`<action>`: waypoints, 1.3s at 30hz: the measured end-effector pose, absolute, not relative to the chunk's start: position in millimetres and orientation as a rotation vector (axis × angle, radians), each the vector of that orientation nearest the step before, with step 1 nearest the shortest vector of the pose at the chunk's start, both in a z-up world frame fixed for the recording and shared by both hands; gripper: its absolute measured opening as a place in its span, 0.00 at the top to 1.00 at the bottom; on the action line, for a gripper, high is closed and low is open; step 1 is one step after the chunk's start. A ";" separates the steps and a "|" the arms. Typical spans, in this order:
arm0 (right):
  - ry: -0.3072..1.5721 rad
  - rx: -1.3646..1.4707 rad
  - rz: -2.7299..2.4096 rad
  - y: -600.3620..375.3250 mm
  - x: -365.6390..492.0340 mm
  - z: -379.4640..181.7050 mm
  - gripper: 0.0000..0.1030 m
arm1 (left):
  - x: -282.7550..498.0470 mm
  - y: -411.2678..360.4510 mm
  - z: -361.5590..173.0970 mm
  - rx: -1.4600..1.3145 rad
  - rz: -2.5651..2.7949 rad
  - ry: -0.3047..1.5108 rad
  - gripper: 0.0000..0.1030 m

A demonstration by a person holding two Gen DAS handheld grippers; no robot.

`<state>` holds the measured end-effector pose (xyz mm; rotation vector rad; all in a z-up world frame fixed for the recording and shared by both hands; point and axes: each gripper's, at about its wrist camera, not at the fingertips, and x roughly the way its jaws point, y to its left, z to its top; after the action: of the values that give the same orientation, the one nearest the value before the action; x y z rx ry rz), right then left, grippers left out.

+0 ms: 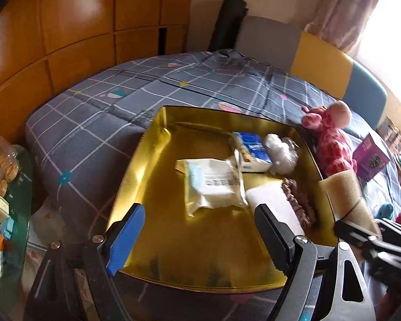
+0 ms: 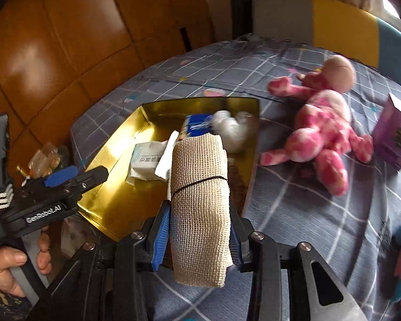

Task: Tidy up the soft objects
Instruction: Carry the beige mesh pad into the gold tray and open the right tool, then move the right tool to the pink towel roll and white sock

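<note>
Right gripper (image 2: 200,243) clamps my beige mesh roll (image 2: 199,187); left gripper (image 1: 197,230) gapes empty. Next, I'd release into the gold tray (image 2: 107,187).

Home bedroom, quilted plaid bed (image 1: 99,123), wooden wardrobe (image 1: 66,26), curtained window (image 1: 361,13)

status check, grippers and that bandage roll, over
Right gripper shut on beige bandage roll, near gold tray. Left gripper open over tray. Pink plush beside tray, clear of path.

one gold tray (image 1: 157,144), one pink plush (image 2: 320,133), one mesh roll (image 2: 200,200), one purple box (image 2: 395,139).
</note>
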<state>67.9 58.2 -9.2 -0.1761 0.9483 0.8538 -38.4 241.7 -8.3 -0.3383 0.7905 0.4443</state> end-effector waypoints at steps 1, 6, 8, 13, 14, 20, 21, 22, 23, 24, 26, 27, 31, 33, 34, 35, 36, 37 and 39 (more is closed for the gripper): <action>0.959 -0.195 0.865 66.3 67.6 -13.9 0.63 | -40.0 244.8 -8.1 -0.343 0.451 0.789 0.18; 0.982 -0.315 0.833 91.0 65.9 -40.7 0.58 | -44.0 252.8 -9.2 -0.351 0.467 0.790 0.18; 1.001 -0.302 0.836 86.4 66.1 -43.5 0.56 | -43.8 252.9 -10.1 -0.356 0.462 0.794 0.18; 0.992 -0.267 0.832 76.7 63.7 -37.9 0.56 | -42.9 248.9 -10.1 -0.340 0.455 0.793 0.18; 0.987 -0.263 0.828 74.6 62.4 -35.9 0.56 | -42.8 247.8 -9.8 -0.334 0.454 0.791 0.18; 0.940 -0.247 0.823 62.4 51.2 -23.8 0.56 | -41.6 240.1 -6.7 -0.310 0.443 0.787 0.18; 0.931 -0.250 0.823 61.7 49.4 -22.1 0.56 | -41.2 238.7 -6.5 -0.308 0.440 0.787 0.18; 0.923 -0.255 0.819 62.2 48.0 -20.6 0.56 | -41.0 237.4 -6.1 -0.307 0.438 0.787 0.18; 0.915 -0.260 0.814 62.3 46.6 -19.7 0.56 | -40.9 235.7 -5.3 -0.304 0.435 0.787 0.18; 0.909 -0.262 0.813 62.0 45.4 -18.7 0.56 | -41.1 234.2 -4.5 -0.300 0.433 0.785 0.18; 0.897 -0.258 0.814 60.1 43.0 -15.5 0.56 | -41.8 231.4 -2.1 -0.290 0.431 0.779 0.18; 0.889 -0.255 0.814 58.5 41.9 -13.5 0.56 | -42.5 230.2 -0.8 -0.285 0.432 0.775 0.18; 0.868 -0.251 0.801 48.5 38.1 -7.7 0.56 | -44.3 226.3 3.3 -0.262 0.435 0.763 0.18; 0.864 -0.248 0.788 41.1 38.4 -5.6 0.56 | -44.0 225.6 4.8 -0.261 0.433 0.762 0.18; 0.863 -0.245 0.779 36.6 38.7 -4.8 0.56 | -44.1 225.3 5.4 -0.261 0.432 0.760 0.18; 0.862 -0.241 0.768 32.1 39.5 -4.2 0.56 | -44.3 224.9 6.4 -0.260 0.431 0.759 0.18; 0.861 -0.237 0.757 27.3 40.9 -3.9 0.56 | -44.3 224.2 7.1 -0.259 0.429 0.758 0.18; 0.863 -0.233 0.744 22.3 42.5 -3.9 0.56 | -44.2 222.9 7.9 -0.257 0.426 0.756 0.18; 0.865 -0.226 0.718 11.6 45.9 -3.7 0.56 | -44.1 219.9 9.2 -0.250 0.419 0.752 0.17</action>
<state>45.9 11.6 -3.7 -0.2256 0.8651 0.7181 -44.1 219.9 9.2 -0.2496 0.7522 0.4188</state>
